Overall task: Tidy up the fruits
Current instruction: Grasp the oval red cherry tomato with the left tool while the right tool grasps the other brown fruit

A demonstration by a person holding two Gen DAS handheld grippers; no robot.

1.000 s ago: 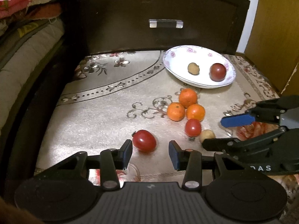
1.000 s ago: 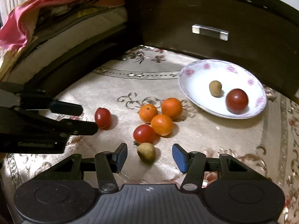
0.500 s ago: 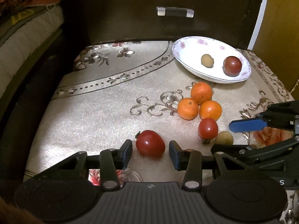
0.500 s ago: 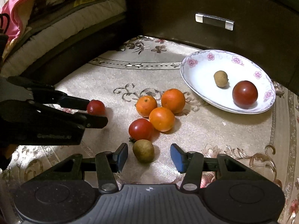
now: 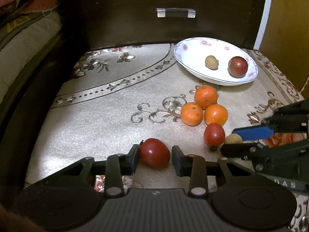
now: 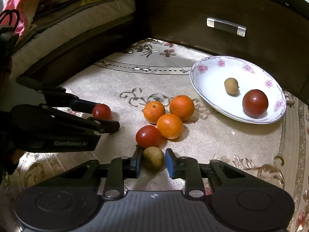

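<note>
My left gripper (image 5: 154, 155) is open with a red tomato (image 5: 154, 152) between its fingers on the cloth; its left finger touches the tomato. My right gripper (image 6: 152, 161) is open around a small brown fruit (image 6: 153, 158), also resting on the cloth. A second tomato (image 6: 147, 136) and three oranges (image 6: 169, 125) lie just beyond it. The white flowered plate (image 6: 204, 73) at the back right holds a brown fruit (image 6: 231, 85) and a dark red tomato (image 6: 255, 102). In the left wrist view the right gripper (image 5: 237, 139) is at the right, around the brown fruit (image 5: 232, 138).
A dark wooden drawer front with a metal handle (image 5: 175, 12) stands behind the patterned cloth (image 5: 100, 116). Folded bedding (image 6: 58, 15) is stacked at the left. A yellow-brown panel (image 5: 285, 29) is at the far right.
Both grippers have moved forward and down. The tomato now sits between the left fingers and the brown fruit between the right fingers, and both jaws have narrowed.
</note>
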